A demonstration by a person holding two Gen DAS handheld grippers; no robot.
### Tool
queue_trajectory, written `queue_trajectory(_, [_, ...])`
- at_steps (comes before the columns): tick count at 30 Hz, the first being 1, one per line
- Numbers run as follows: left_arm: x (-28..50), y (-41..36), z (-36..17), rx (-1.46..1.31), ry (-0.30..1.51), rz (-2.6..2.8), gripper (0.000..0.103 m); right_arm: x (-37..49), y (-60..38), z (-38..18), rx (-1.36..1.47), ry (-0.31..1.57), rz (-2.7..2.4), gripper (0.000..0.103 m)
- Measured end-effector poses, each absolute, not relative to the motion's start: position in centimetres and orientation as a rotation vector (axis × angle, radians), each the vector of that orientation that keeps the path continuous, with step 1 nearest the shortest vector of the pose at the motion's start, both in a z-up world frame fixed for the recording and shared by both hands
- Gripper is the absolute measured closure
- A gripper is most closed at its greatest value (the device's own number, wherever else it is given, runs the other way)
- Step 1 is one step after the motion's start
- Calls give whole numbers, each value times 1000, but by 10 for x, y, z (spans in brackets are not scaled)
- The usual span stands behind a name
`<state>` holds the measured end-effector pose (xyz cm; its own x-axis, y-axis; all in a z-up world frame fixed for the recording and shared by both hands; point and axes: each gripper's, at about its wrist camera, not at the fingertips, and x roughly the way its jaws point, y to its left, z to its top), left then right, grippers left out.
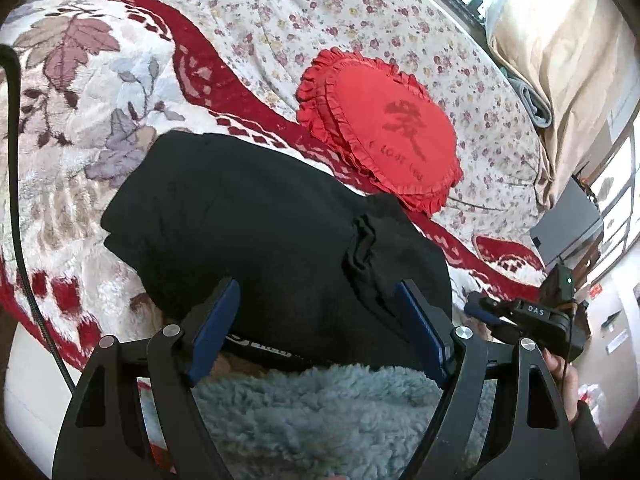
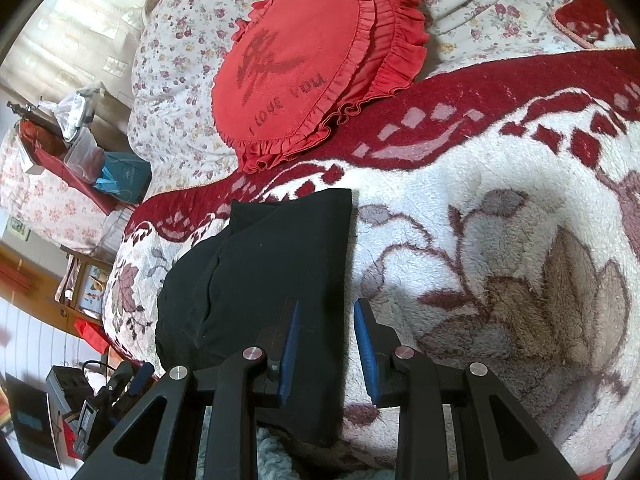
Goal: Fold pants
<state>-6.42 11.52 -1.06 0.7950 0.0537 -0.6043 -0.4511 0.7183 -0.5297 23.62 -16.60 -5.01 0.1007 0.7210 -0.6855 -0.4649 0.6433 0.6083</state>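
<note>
I see the black pants [image 1: 256, 224] lying folded into a compact bundle on the fleece blanket [image 1: 80, 120] with the red border and leaf pattern. My left gripper [image 1: 316, 300] hovers over the near end of the bundle with its blue-padded jaws spread wide and nothing pinched between them. In the right wrist view the pants [image 2: 280, 264] sit ahead and a little to the left, and my right gripper [image 2: 326, 312] is parted too, its left finger over the pants' right edge and its right finger over bare blanket [image 2: 500, 220]. A red ruffled cushion [image 1: 380, 132] rests beyond the pants, partly on the flowered bedspread [image 1: 280, 20]. Light blue fleece [image 1: 320, 412] shows just under the left gripper, touching the pants' near edge.
</note>
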Motion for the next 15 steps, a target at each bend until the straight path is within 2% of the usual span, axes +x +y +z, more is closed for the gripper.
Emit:
queue_trajectory(9, [-103,125,-21,-717,616,352,23,237,-166,-48,270,1177,891,76])
queue_trajectory(15, [-153,158,-65,-948,580,379,23,238,-167,-48,273,1176,895,76])
